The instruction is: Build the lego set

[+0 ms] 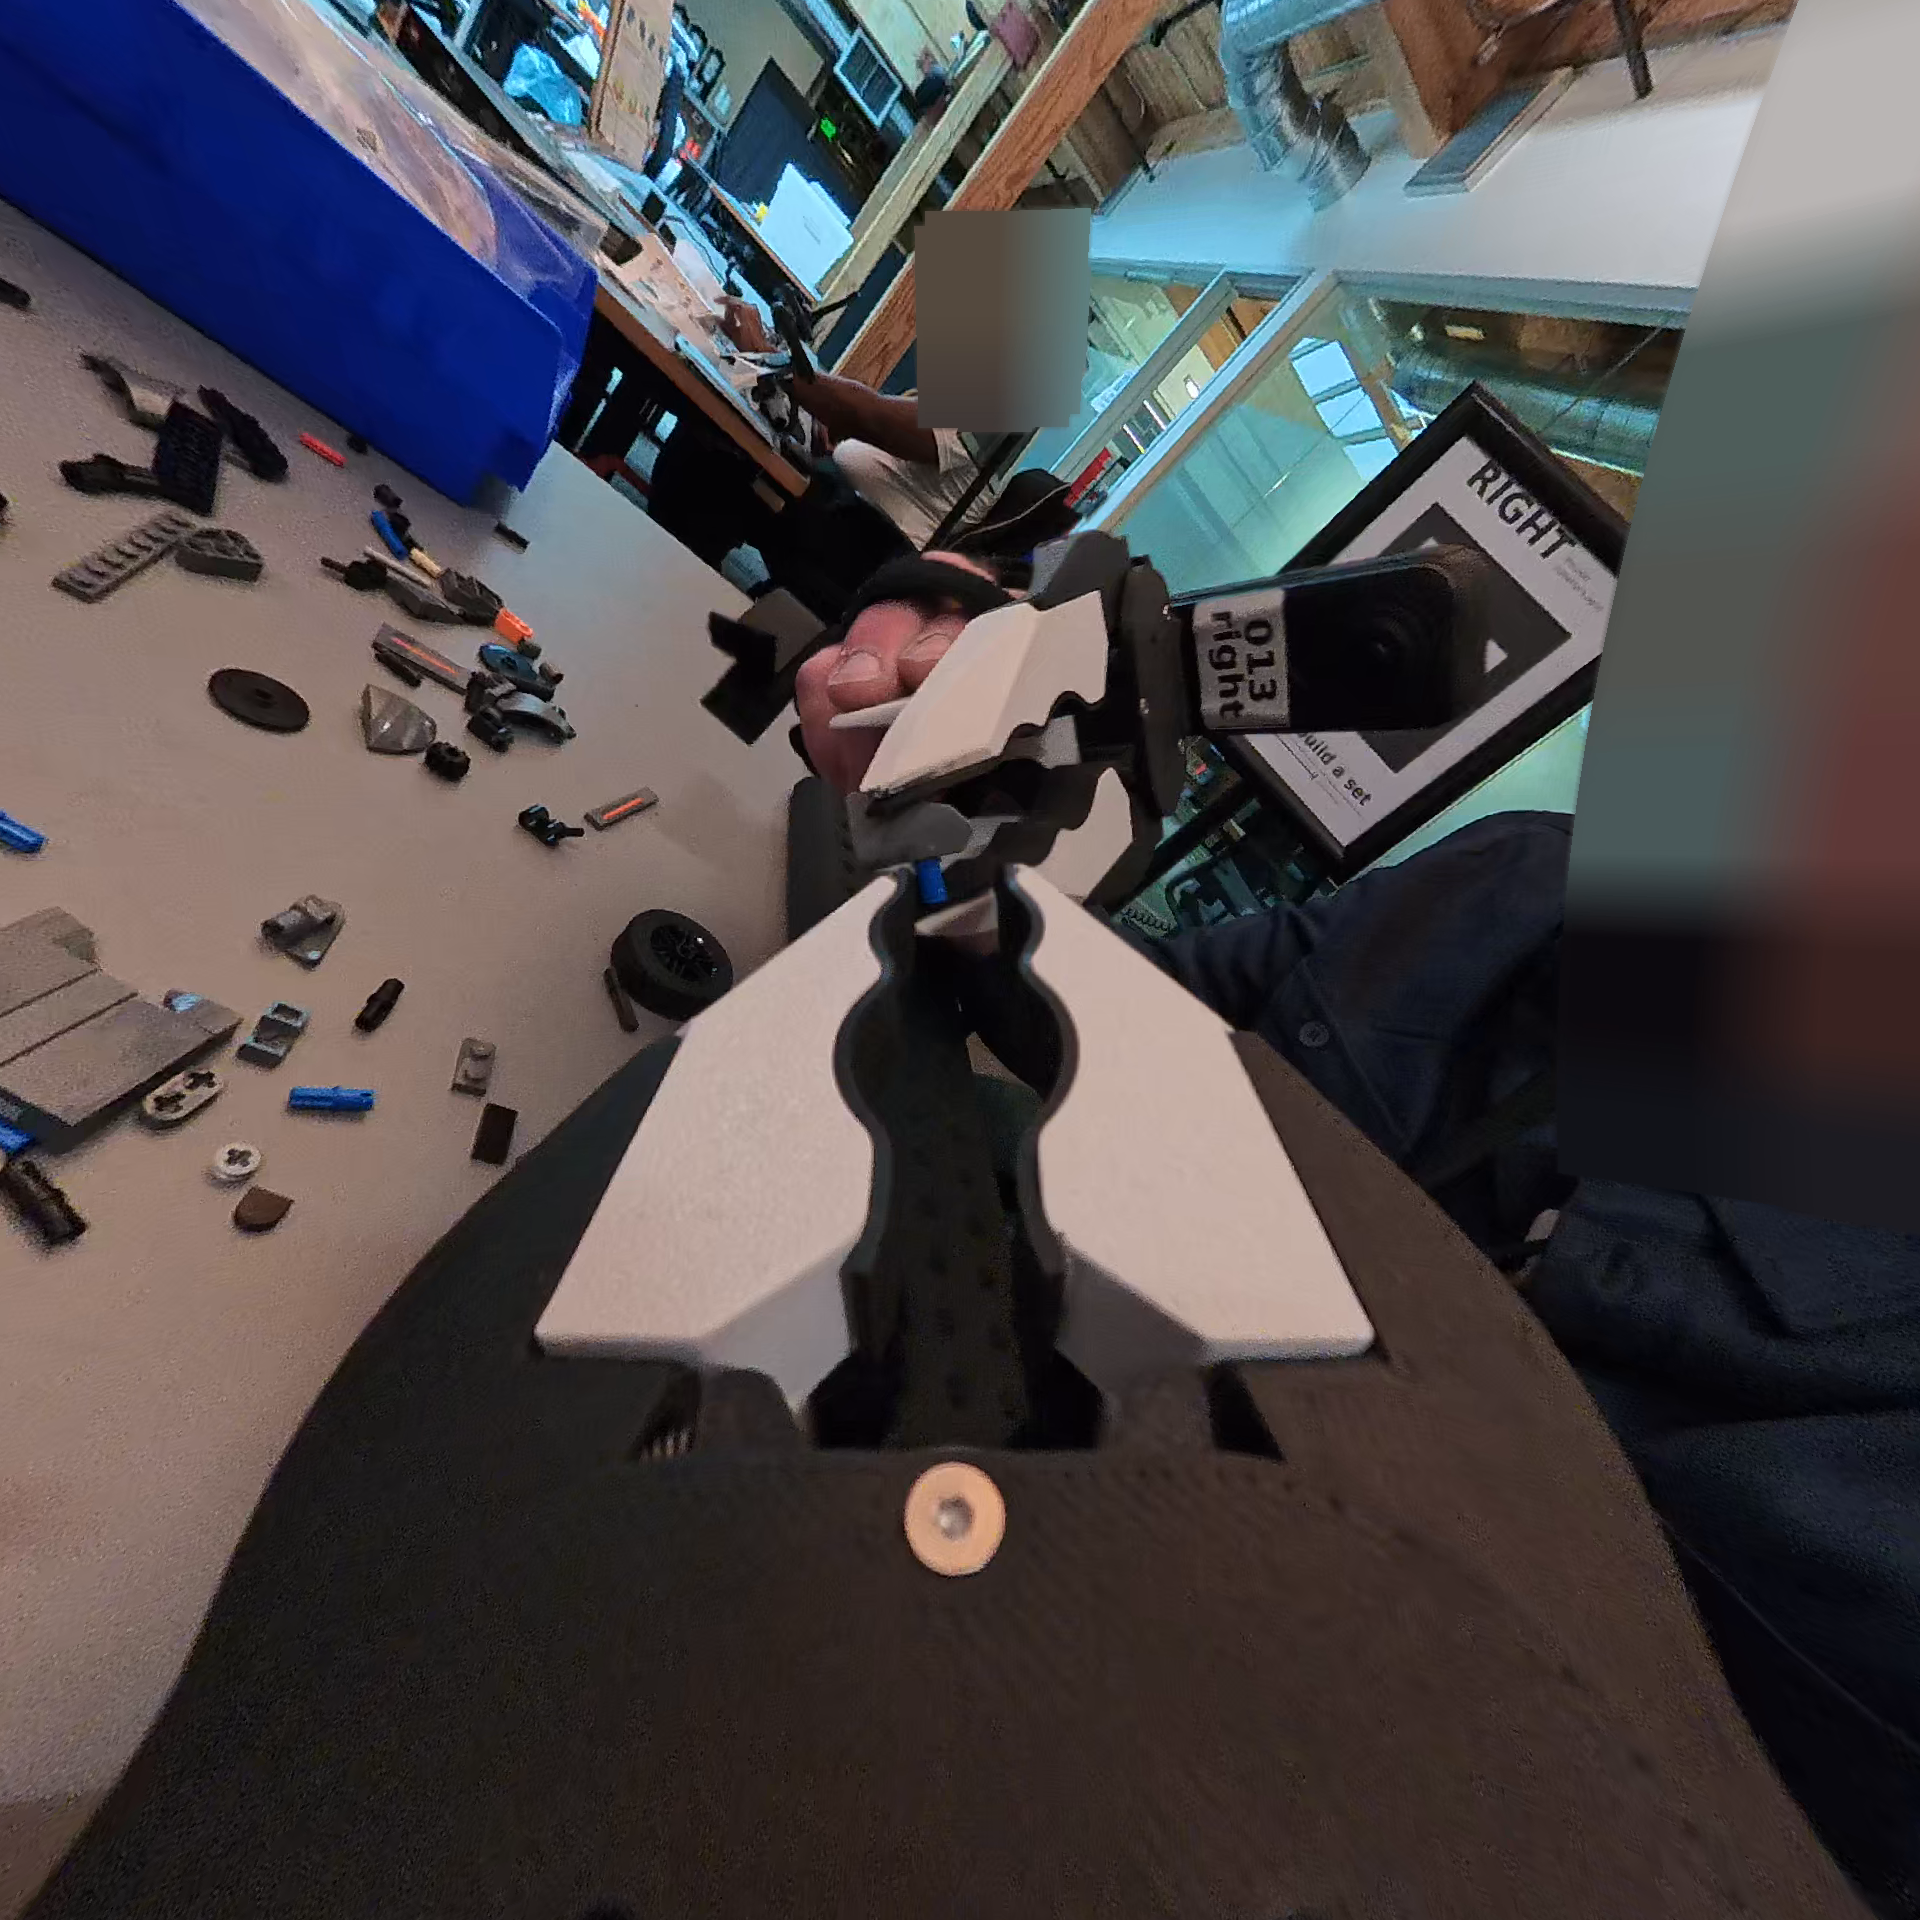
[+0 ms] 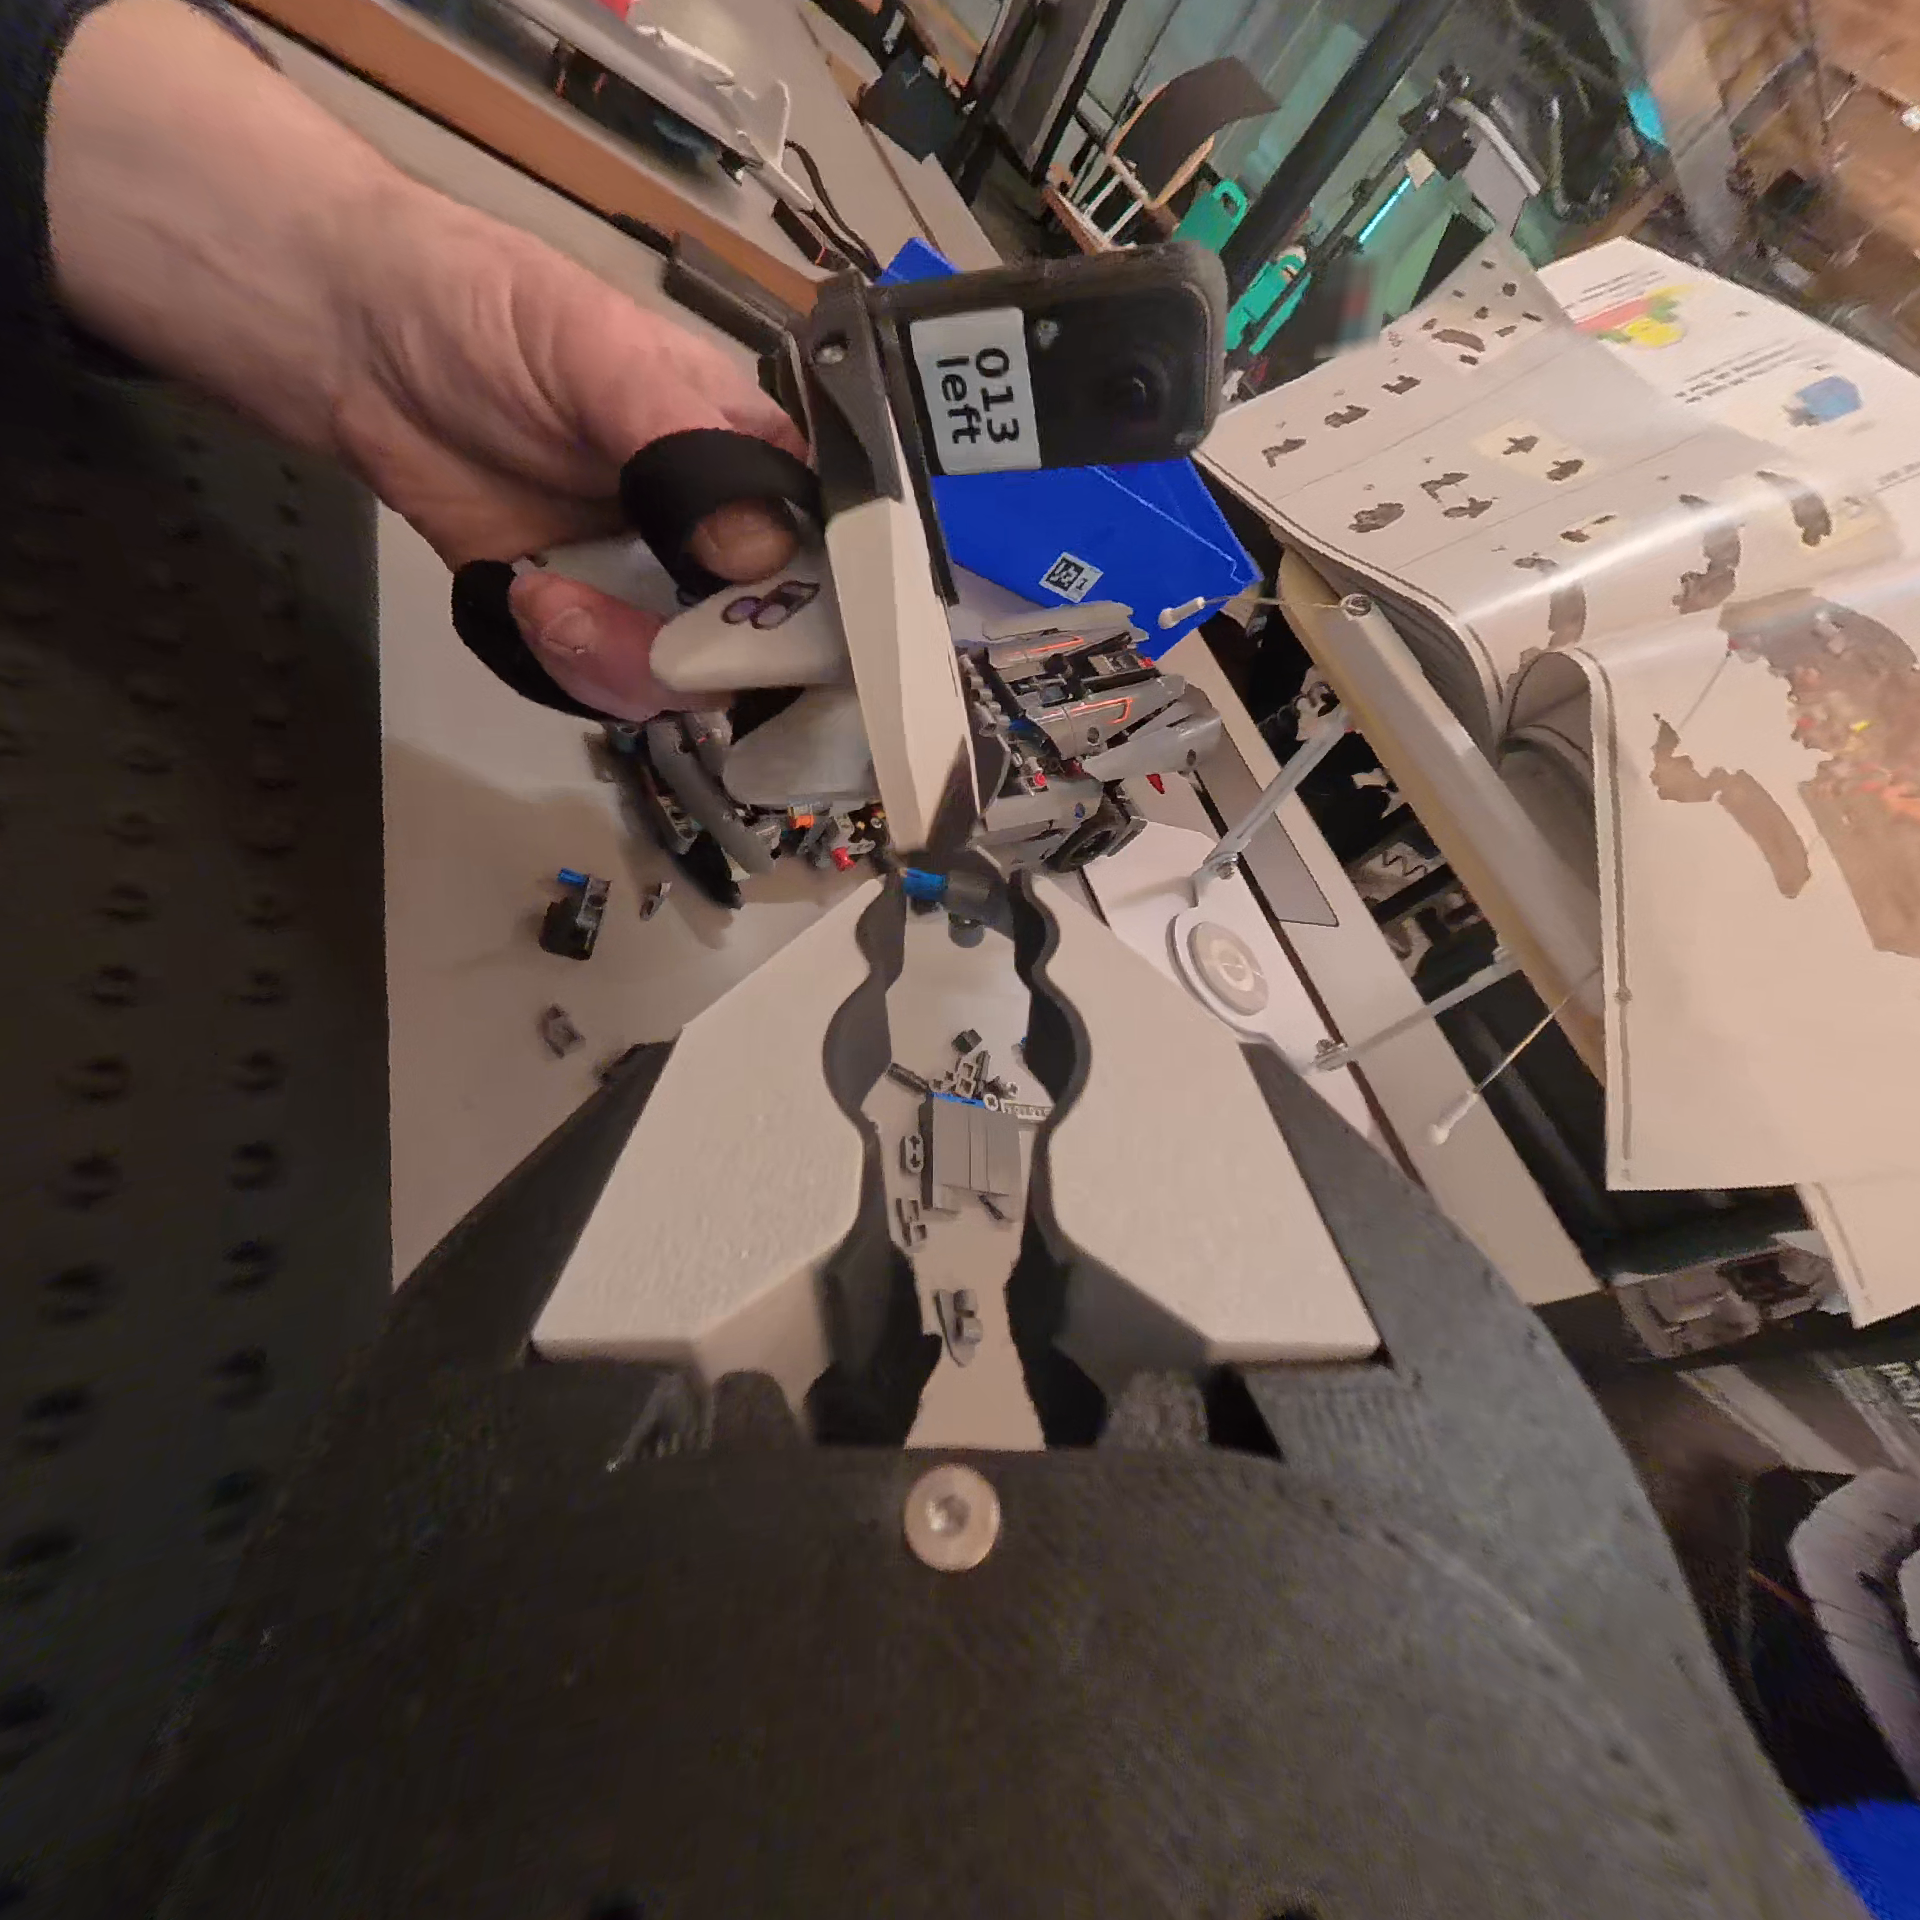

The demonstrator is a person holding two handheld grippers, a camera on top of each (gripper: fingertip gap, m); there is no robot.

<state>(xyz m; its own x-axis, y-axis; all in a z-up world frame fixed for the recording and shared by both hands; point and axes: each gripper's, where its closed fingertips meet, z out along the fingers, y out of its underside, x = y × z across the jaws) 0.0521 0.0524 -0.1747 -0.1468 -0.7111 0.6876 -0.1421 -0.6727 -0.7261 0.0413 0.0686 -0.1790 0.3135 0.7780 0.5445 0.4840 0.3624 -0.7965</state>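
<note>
Pin [image 1: 930, 881] and grey piece [image 1: 906, 833] are met in mid-air, and everything else is placed from that blue pin. In the left wrist view, the left gripper [image 1: 948, 896] is seen nearly closed, its tips pinching the pin's near end. Just beyond the pin, the right gripper [image 1: 940, 821] is clamped on the grey piece, into which the pin's far end appears to be entering. From the right wrist view the same joint is shown: the right gripper [image 2: 951, 896] closed on the grey piece [image 2: 977, 891], with the pin [image 2: 920, 883] poking out toward the left gripper [image 2: 914, 847].

Judged as the step in hand: a pin is being pressed into a small part, as a sub-assembly. How deep it is seated cannot be told. A straight push along the pin's axis is called for next, with both grips kept firm.

Below the pin, loose pieces [image 1: 312, 925] are scattered on the table [image 1: 436, 831]. Beyond the pin, the part-built model [image 2: 1081, 727] is stood on the table, with a blue bin [image 2: 1122, 530] behind it and an open manual [image 2: 1704, 582] to its right.
</note>
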